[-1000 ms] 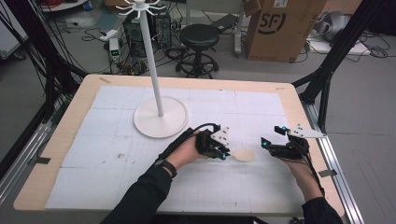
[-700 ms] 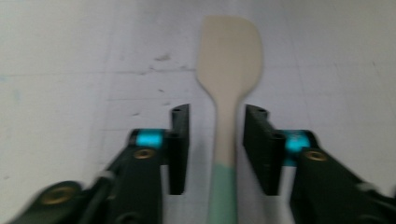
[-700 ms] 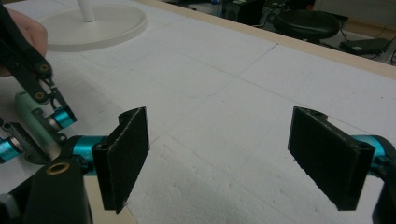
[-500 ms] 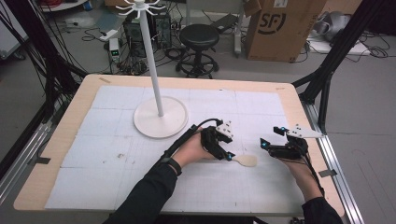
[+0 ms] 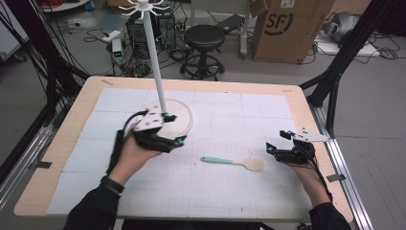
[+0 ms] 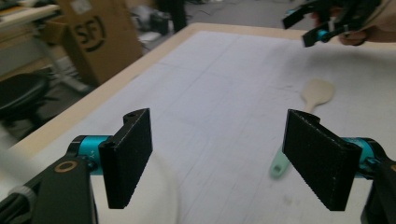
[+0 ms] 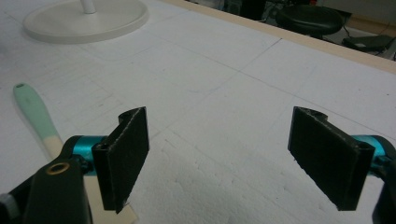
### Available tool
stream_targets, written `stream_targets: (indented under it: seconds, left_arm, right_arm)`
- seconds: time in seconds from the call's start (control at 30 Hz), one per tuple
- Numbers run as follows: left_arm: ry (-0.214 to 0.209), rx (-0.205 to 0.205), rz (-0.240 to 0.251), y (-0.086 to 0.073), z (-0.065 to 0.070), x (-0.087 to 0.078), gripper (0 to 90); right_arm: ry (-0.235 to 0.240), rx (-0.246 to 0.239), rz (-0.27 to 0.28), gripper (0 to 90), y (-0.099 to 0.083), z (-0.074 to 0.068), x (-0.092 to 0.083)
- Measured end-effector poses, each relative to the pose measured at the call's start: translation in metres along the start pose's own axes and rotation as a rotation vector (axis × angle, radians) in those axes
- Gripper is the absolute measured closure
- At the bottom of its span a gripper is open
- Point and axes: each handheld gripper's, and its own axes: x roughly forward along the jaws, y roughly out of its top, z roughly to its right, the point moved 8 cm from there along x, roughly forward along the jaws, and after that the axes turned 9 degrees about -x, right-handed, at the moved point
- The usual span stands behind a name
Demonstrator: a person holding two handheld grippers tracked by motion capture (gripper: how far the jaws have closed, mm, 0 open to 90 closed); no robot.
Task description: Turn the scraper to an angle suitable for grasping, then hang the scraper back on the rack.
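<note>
A spatula (image 5: 233,162) with a mint-green handle and a pale wooden blade lies flat on the white mat of the table (image 5: 86,86), a little toward 5 o'clock from the mat's middle. Its handle points to 9 o'clock and its blade to 3 o'clock. Nothing touches it.

The left gripper (image 5: 173,129) is held above the mat at 9 o'clock from the spatula, apart from it, just at 7 o'clock of the round white base of the stand (image 5: 182,117). Its jaws are spread wide and hold nothing. In the left gripper view the gripper (image 6: 219,161) looks across the mat: the spatula (image 6: 306,114) lies beyond the right jaw, and the white base edge sits low behind the left jaw.

The right gripper (image 5: 279,142) is held at 3 o'clock from the spatula's blade, near it but not touching. Its jaws are also released, wide apart, with bare mat between them. In the right gripper view the gripper (image 7: 219,158) faces the far table edge; the spatula (image 7: 35,116) runs behind the left jaw, and the stand base (image 7: 86,18) lies at 11 o'clock.

The stand's thin white pole rises from the base toward 12 o'clock in the high view. Beyond the table stand a black stool (image 5: 205,38) and a cardboard box (image 5: 287,26).
</note>
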Motion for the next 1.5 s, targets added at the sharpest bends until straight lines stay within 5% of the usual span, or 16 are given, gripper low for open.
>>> stream_targets:
  seconds: [0.23,0.37,0.5,1.17,1.5]
  left_arm:
    - [0.205,-0.112,0.118,-0.054,-0.058,-0.082,25.1]
    - [0.304,-0.187,0.136,-0.073,-0.087,-0.109,25.0]
    - [0.344,-0.225,0.168,-0.078,-0.102,-0.120,24.8]
    - [0.318,-0.191,0.111,-0.083,-0.096,-0.104,25.0]
    - [0.295,-0.167,0.077,-0.086,-0.084,-0.092,24.5]
  right_arm:
    - [-0.005,-0.004,-0.002,19.6,0.000,0.000,0.000]
    - [-0.006,-0.008,-0.002,19.6,0.000,0.000,-0.001]
    - [-0.008,-0.006,0.000,19.6,0.001,0.000,-0.002]
    - [-0.015,-0.017,0.024,19.6,0.010,0.000,-0.021]
    - [0.075,-0.058,0.024,23.6,0.019,-0.019,-0.018]
